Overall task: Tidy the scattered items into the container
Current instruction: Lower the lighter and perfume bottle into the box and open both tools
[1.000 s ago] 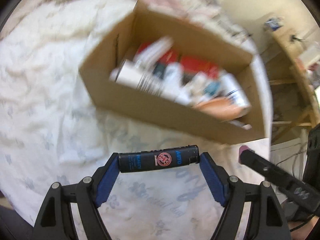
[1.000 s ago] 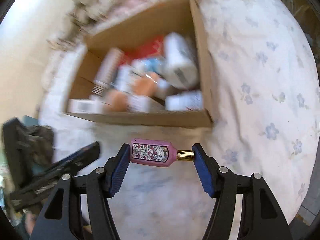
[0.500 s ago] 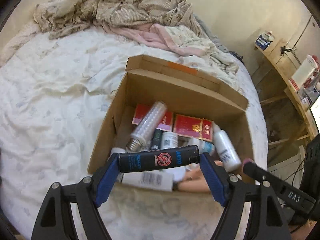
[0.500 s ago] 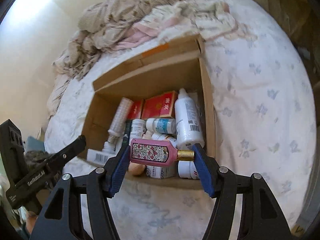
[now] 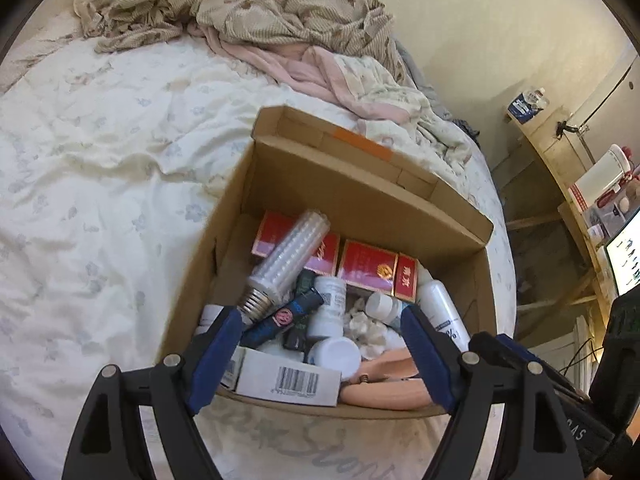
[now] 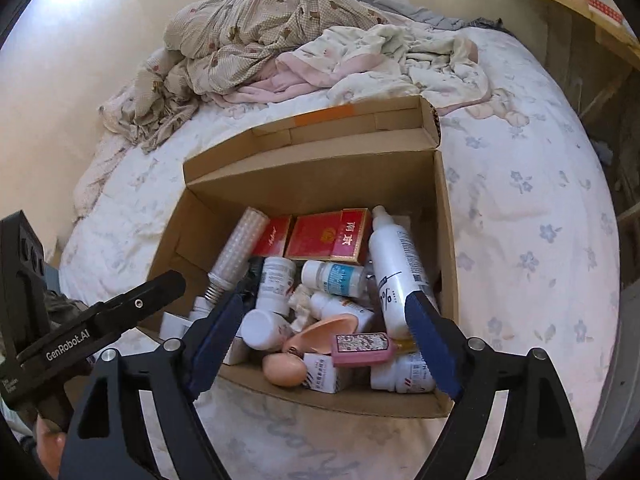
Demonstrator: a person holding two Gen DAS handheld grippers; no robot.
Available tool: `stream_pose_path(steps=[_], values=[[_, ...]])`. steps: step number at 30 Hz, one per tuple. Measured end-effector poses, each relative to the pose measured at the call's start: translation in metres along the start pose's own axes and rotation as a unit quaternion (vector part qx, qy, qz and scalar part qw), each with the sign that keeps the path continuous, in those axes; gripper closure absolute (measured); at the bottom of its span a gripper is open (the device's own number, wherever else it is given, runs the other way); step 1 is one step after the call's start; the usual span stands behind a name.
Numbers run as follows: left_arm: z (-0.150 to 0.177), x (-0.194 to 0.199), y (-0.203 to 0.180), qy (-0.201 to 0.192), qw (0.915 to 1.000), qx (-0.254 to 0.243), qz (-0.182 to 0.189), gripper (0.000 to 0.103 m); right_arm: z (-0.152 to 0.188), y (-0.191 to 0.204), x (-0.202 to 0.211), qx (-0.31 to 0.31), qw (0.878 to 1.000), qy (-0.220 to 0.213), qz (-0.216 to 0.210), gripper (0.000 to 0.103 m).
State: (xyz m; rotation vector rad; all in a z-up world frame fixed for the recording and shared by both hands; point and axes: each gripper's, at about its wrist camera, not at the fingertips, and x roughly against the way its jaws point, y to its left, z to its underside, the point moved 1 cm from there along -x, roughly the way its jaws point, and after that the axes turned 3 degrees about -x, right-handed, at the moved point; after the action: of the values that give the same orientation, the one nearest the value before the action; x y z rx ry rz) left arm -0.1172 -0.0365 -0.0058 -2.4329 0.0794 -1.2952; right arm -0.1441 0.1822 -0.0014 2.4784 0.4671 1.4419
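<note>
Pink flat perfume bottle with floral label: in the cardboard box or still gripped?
In the box: bottle lies on the pile, right gripper open.

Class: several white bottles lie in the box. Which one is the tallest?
The long white bottle along the box's right wall. It has a narrow nozzle top; the others are short, squat pill bottles.

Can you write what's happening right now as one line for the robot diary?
left gripper: open, over cardboard box | dark blue tube: in box | right gripper: open | pink perfume bottle: in box
</note>
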Motion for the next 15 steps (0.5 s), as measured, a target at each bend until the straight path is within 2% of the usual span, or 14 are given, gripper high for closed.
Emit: stream_pose_path(steps=[2,4,9,13,15], values=[[0.002,0.004,0.001,0.002,1.0000,0.000,0.000,0.021,-0.001,-0.003,0.003,-0.008,1.000,-0.002,-0.006,0.016],[0.008,0.009,0.002,0.004,0.9998,-0.005,0.019,0.021,-0.002,-0.005,0.007,-0.013,1.000,-0.006,-0.006,0.016],[0.022,0.033,0.007,0.020,0.9995,-0.007,0.024,0.021,-0.004,-0.007,0.025,-0.007,0.999,-0.036,0.022,0.016],[0.029,0.067,0.003,0.028,0.9991,-0.032,0.005,0.021,0.006,0.003,0.053,0.013,0.999,-0.040,0.000,0.016],[0.036,0.079,0.004,0.031,0.9989,-0.034,0.003,0.021,0.016,0.014,0.071,0.045,0.998,-0.044,-0.028,0.016]])
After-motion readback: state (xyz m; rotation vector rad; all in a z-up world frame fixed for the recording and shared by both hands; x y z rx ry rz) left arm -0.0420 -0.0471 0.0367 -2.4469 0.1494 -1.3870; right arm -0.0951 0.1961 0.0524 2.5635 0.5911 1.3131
